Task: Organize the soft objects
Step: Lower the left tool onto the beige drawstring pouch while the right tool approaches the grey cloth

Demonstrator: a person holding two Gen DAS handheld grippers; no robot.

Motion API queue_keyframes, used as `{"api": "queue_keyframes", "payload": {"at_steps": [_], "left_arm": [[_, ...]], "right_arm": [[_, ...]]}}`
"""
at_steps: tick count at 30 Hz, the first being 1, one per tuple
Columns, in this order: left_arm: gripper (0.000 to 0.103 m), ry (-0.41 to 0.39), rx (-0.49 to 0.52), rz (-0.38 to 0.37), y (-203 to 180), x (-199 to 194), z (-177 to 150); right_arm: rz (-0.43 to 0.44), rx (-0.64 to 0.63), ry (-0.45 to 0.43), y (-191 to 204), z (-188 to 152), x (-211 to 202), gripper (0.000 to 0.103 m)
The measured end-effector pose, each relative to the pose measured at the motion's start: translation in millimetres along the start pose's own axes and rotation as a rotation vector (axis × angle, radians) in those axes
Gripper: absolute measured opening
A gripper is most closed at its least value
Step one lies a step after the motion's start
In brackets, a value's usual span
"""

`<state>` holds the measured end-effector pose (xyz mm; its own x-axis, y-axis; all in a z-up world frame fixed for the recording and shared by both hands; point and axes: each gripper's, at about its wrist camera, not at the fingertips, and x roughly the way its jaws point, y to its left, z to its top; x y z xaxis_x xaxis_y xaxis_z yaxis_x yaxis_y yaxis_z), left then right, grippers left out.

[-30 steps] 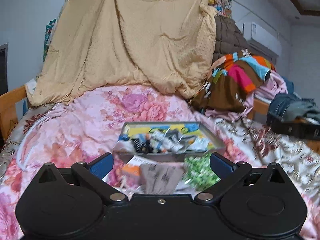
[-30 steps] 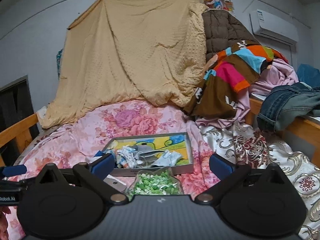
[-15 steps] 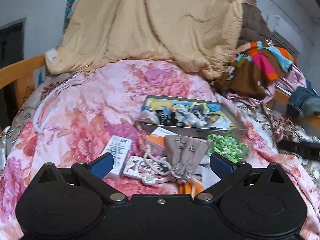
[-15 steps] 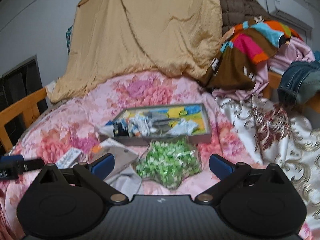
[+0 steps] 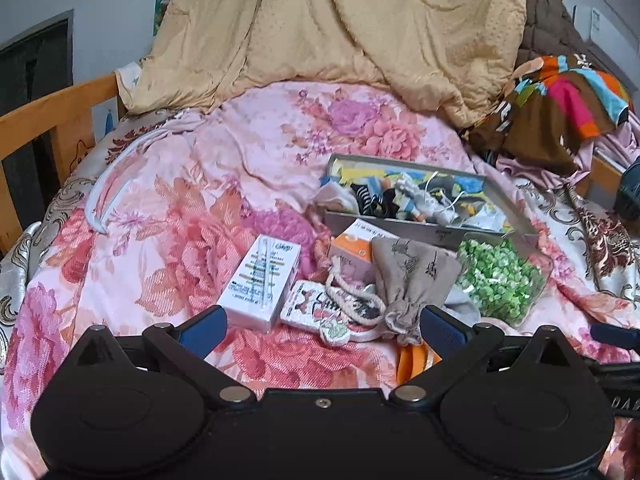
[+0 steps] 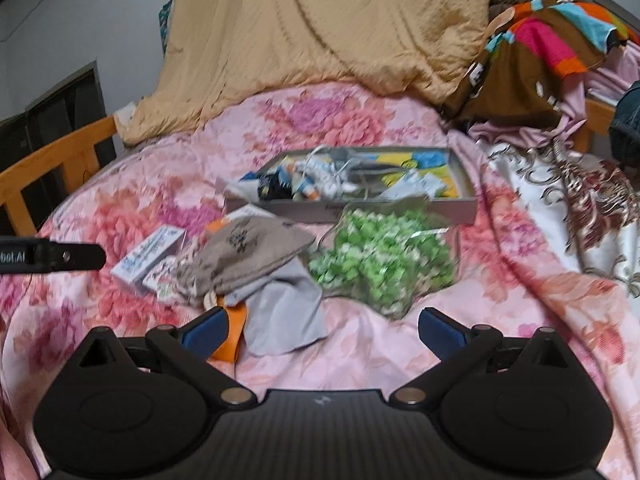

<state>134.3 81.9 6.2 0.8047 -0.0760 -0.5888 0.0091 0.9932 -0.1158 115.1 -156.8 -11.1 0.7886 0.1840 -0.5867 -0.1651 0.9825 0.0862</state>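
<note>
Both claws, left claw [image 5: 323, 322] & right claw [image 6: 322, 326], gaping wide & empty, have dipped over the past sec toward the bed's near edge, so grey pouch [image 5: 412, 276] & green bag [image 6: 384, 256], just outside the tray [image 5: 432, 232], now sit w/in reach.

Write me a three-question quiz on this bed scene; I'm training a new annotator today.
1. True or false: the left tool is shut on the grey drawstring pouch.
2. What lies directly right of the pouch: A) white box, B) bag of green candies, C) tan blanket?
3. Fill in: the candies sit just in front of the shallow ____ of small items.

Key: 1 false, both tools are open, including the right tool; 2 B; 3 tray.
</note>
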Motion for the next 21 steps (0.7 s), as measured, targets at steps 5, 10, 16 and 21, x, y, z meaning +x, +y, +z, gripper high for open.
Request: {"api": "queue_keyframes", "payload": {"at_steps": [5, 10, 16, 21], "left_arm": [[0.102, 0.008, 0.009, -0.017, -4.5, 4.7, 1.8], [0.102, 0.023, 0.04, -0.027, -9.9, 22.2, 1.8], [0.102, 0.024, 0.059, -0.056, -16.7, 41.9, 5.4], [0.102, -0.001, 0.1, -0.099, -25.9, 56.5, 8.6]], "right_arm": [[0.028, -0.013, 0.035, 7.9, -8.4, 16.1, 0.103], [0.054, -0.036, 0.046, 13.3, -16.0, 28.8, 0.103], [0.051, 0.009, 0.048, 4.8, -14.0, 47.3, 0.103], [0.054, 0.046, 0.055, 0.2, -14.3, 63.1, 0.103]]}}
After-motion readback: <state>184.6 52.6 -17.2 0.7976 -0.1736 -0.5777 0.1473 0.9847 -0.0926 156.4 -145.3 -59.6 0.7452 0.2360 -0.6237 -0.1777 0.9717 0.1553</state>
